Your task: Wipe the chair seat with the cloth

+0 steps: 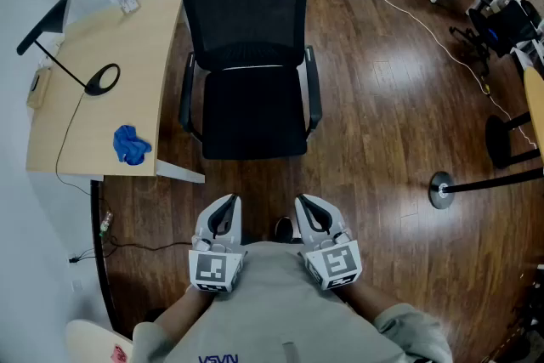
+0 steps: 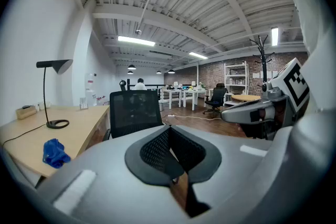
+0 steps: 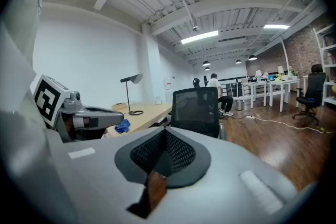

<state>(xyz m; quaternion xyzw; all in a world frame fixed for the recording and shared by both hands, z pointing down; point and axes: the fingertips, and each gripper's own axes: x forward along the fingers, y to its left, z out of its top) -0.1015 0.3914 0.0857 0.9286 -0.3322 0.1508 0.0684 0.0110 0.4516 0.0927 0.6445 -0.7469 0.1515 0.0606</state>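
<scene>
Task not begun. Cloth (image 1: 131, 144) – blue, crumpled – lying on the desk (image 1: 102, 110) near its front edge, towards the corner nearest the chair (image 1: 252, 64). Chair seat (image 1: 255, 121) bare, nothing touching it. Left gripper (image 1: 224, 208) and right gripper (image 1: 311, 208) held side by side low in front of the chair, well apart from the cloth; both sets of jaws closed on nothing. Remaining – picking up the cloth, carrying it to the seat, all wiping.
</scene>
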